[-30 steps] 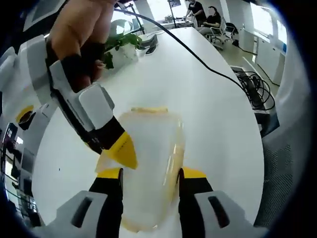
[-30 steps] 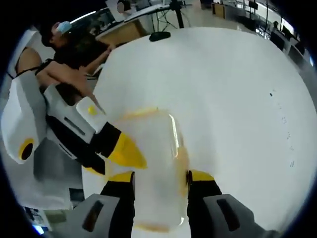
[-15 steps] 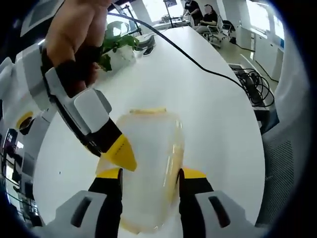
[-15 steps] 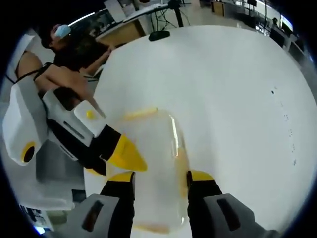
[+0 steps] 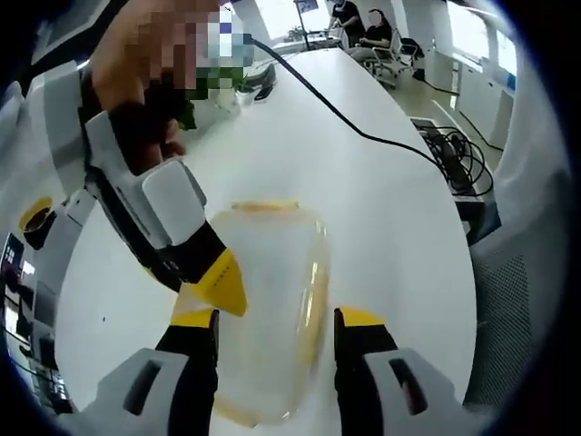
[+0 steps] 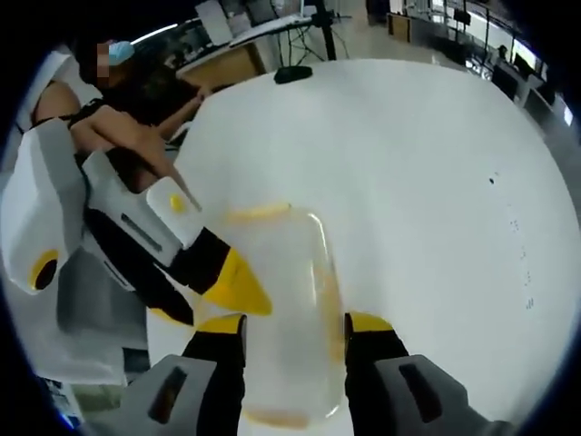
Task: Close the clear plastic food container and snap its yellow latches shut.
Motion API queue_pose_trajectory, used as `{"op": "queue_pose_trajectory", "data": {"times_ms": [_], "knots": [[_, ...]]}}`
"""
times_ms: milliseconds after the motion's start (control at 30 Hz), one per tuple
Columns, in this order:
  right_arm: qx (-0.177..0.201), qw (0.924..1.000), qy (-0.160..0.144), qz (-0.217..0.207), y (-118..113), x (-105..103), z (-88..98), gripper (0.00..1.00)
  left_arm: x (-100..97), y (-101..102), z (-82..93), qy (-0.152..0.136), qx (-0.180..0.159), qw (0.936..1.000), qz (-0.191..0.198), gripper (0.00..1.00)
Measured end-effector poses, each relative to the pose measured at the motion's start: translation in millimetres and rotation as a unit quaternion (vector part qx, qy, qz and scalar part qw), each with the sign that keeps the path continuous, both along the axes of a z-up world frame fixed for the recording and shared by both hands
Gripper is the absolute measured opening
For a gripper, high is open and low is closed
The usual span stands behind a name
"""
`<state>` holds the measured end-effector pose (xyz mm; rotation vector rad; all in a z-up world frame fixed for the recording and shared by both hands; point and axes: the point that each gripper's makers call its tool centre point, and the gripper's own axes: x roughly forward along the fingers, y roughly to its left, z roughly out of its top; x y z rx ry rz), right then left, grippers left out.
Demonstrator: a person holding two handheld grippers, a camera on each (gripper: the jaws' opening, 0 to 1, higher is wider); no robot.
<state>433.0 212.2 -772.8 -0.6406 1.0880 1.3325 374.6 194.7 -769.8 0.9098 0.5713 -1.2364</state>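
I straddle the clear container [image 5: 268, 300] on the white table [image 5: 381, 200] with both claws, left claw [image 5: 277, 318] and right claw [image 6: 293, 322] each spread wide about it from opposite ends, apparently to steady the lid while pressing a side latch [image 6: 329, 291] shut.

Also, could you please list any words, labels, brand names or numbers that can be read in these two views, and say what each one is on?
No text can be read in either view.
The clear container carries no visible label or print.
The left gripper and right gripper show no readable markings.
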Motion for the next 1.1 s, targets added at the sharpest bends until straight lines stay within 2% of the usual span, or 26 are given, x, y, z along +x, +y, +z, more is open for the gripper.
{"op": "queue_pose_trajectory", "data": {"times_ms": [133, 333, 633, 1100], "knots": [[0.004, 0.9999, -0.013, -0.005, -1, 2, 0.9, 0.46, -0.7, 4, -0.3, 0.008, 0.004, 1.0, 0.002, 0.54], [-0.006, 0.9993, -0.035, 0.01, -8, 1, 2.3, 0.51, 3.9, 10, 3.0, 0.014, 0.001, 0.9999, 0.008, 0.59], [-0.011, 0.9989, -0.045, 0.007, -18, -4, 7.0, 0.55, 6.3, 19, 0.2, 0.033, 0.011, 0.9993, 0.011, 0.66], [-0.025, 0.998, -0.056, 0.016, -31, -18, 8.1, 0.63, 22.6, 37, -0.5, 0.04, 0.026, 0.9988, 0.012, 0.74]]}}
